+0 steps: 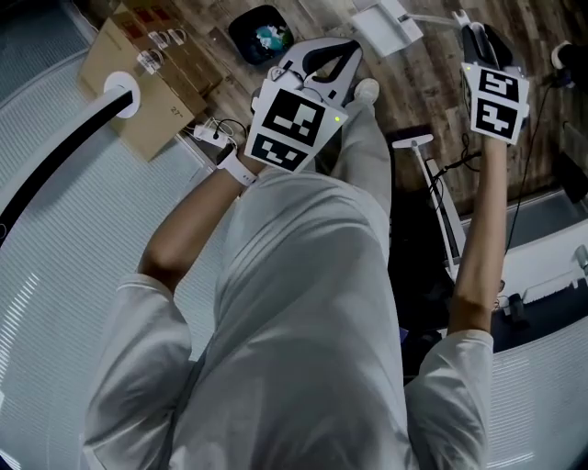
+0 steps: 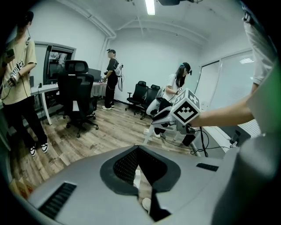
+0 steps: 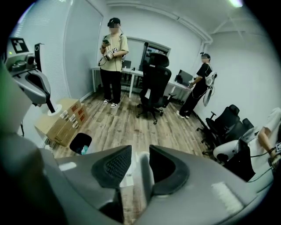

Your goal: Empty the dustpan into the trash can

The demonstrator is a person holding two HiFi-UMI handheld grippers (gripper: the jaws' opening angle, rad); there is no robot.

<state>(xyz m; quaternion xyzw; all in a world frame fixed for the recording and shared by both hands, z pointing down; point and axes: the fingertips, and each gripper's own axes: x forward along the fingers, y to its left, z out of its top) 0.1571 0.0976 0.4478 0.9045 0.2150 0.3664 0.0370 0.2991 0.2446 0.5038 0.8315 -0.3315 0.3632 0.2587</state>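
A wood-plank floor (image 1: 432, 83) runs across an office room with black swivel chairs (image 3: 153, 88) and a white table (image 3: 131, 74) along the far wall; by the near wall a brown cardboard box (image 1: 138, 83) lies on the floor, and just beside it stands a small round black trash can (image 1: 262, 32) with something blue-green inside; the flat white dustpan (image 1: 386, 26) shows in the head view near the can, off to its right and not over its mouth; whether it rests on the floor or hangs above it cannot be told; its slim pale handle (image 3: 145, 176) stands upright between the tongs of the right gripper (image 3: 139, 151), which are clamped on it; the tongs of the left gripper (image 2: 138, 149) are pressed together at their tips with nothing held, and that gripper sits close in front of the person's white shirt (image 1: 303, 275).
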